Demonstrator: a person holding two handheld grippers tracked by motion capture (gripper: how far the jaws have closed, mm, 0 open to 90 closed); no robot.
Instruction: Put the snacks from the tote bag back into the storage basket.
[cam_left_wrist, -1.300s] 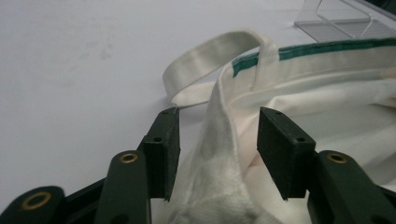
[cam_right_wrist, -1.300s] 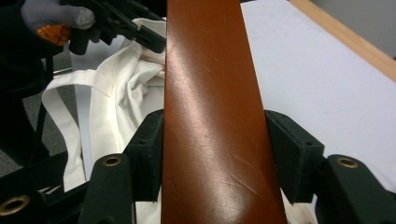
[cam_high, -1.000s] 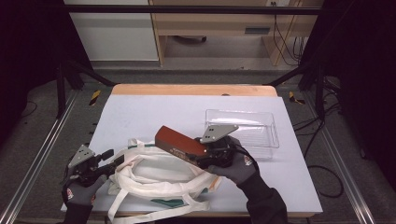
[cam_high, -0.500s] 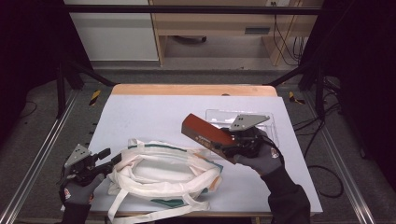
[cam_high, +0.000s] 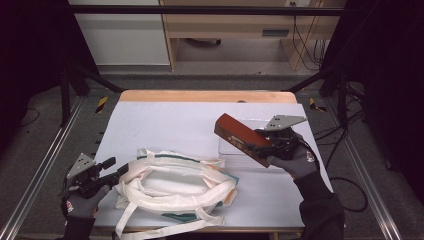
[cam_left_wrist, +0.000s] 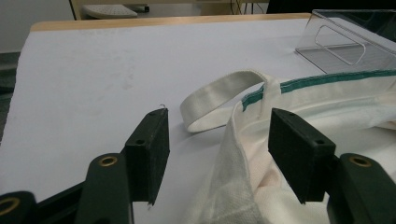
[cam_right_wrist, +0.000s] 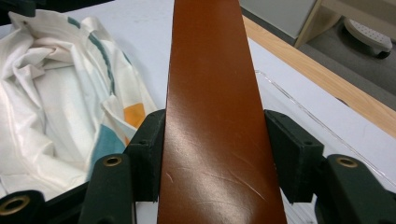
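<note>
Right now my right gripper (cam_high: 265, 146) has a long reddish-brown box (cam_high: 242, 138) clamped between its jaws, both pads pressed flat against the narrow sides. I carry it in the air over the clear plastic tray (cam_high: 232, 148) that sits under and just beyond my right hand. My left gripper (cam_high: 107, 172) is wide apart and grips nothing; the rim of the white cloth bag (cam_high: 175, 187) lies between its jaws without either pad touching it, as far as I can tell, and a strap loop (cam_left_wrist: 224, 91) lies just ahead of them.

What worries me is the hold on the box. In the right gripper view I grip it near one end, so most of its length sticks out ahead of the jaws, and its glossy skin (cam_right_wrist: 212, 116) looks slick. I judge that a quick swing or a tilt could let it pivot or slide in the pads. The far end could also clip the tray's thin wall as I lower it and shove the tray across the table (cam_high: 170, 120).

The box's long axis runs straight out along my jaws. From above it lies at a slant, its free end up and away to the left of my right hand, towards the far middle of the table, and raised slightly above the gripped end.
</note>
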